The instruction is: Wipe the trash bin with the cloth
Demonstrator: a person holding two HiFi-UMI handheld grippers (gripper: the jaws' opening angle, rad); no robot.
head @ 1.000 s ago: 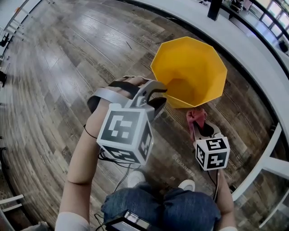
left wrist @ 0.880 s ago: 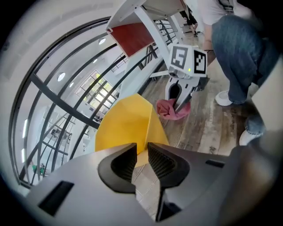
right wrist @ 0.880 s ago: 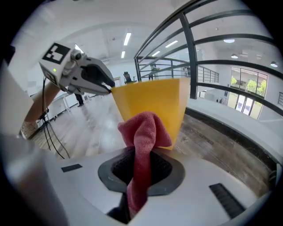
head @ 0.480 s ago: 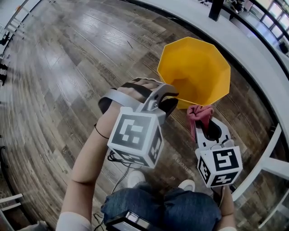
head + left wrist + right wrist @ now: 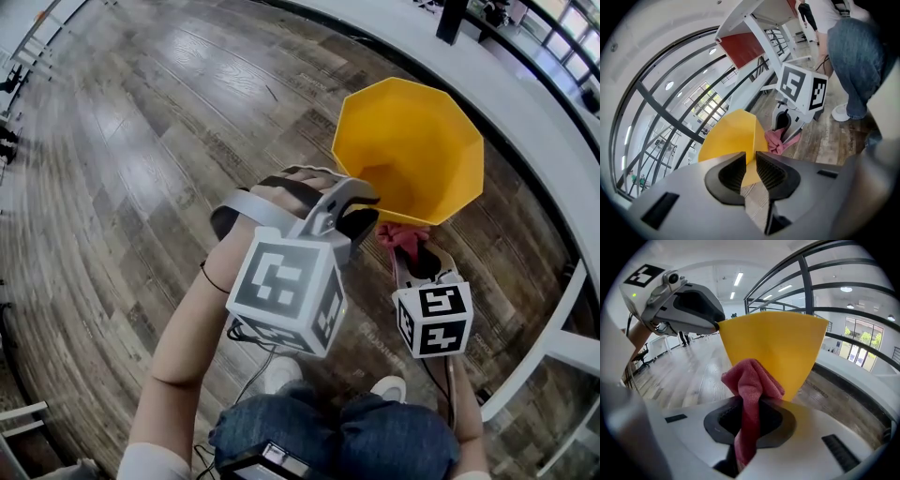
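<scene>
Both tools have shifted within the last second, and the bin with them. The left gripper (image 5: 367,208) has been easing its jaws closer, and they now stand narrow, nipped on the near rim of the yellow trash bin (image 5: 441,122). Its own view shows the yellow wall running in between the ribbed pads, and the right gripper view shows its tip meeting a corner of the rim. The bin has slid a little toward the right of the head view along with that gripper, which I read as a real hold — the bin is tipped, mouth toward the person, rather than standing flat on the wooden floor (image 5: 141,141). The right gripper (image 5: 406,251), clamped on the pink cloth (image 5: 401,234), stood nearer the head camera half a second ago. It has since dropped back in, and the bunched end of the cloth, which sticks out past the jaw tips, sits tucked against the bin's lower outer wall; whether it truly presses there I cannot tell. That looks like one stroke of a back-and-forth wipe low on the side nearest the person — so wiping seems under way, with much of the outside probably yet to be covered. As for contents, the bin's inside shows only bare yellow facets down to the base; nothing lies in it, and the cloth is outside it.
</scene>
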